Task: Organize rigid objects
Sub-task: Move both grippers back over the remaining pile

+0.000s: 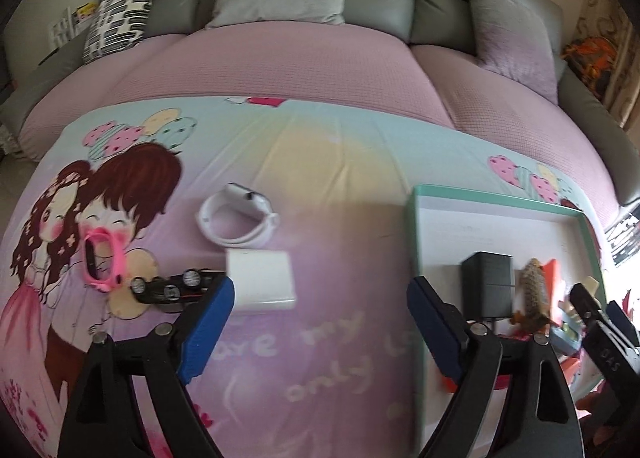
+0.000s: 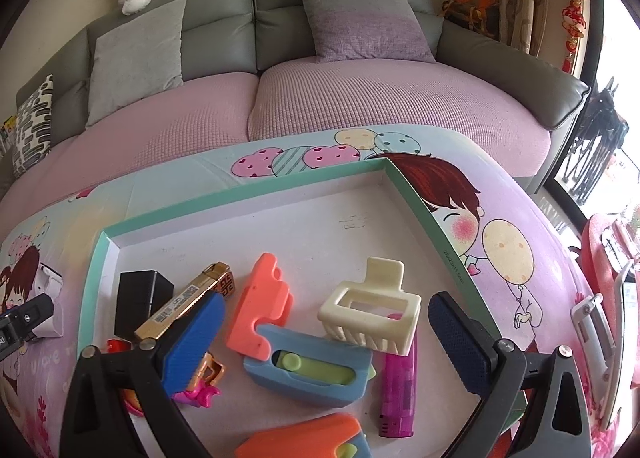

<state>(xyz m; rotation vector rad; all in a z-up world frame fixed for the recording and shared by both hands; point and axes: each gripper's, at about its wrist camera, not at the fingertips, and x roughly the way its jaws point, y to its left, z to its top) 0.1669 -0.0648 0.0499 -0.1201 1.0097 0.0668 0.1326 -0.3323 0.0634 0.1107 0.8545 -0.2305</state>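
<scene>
My left gripper (image 1: 320,310) is open and empty above the cartoon-print cloth. Just ahead of its left finger lies a white box (image 1: 262,278). Beyond it lie a white watch band (image 1: 236,220), a pink band (image 1: 102,258) and a black toy car (image 1: 172,288). My right gripper (image 2: 326,332) is open and empty over the green-rimmed tray (image 2: 248,188). In the tray lie a cream hair claw (image 2: 372,308), a coral block (image 2: 260,306), a blue and green case (image 2: 312,372), a purple lighter (image 2: 398,390), a gold lighter (image 2: 188,298) and a black adapter (image 2: 138,296).
A grey sofa with a pink cover (image 1: 280,62) and cushions stands behind the table. The tray also shows at the right of the left wrist view (image 1: 416,226). An orange block (image 2: 304,438) lies at the tray's near edge. A red chair (image 2: 600,242) stands at the right.
</scene>
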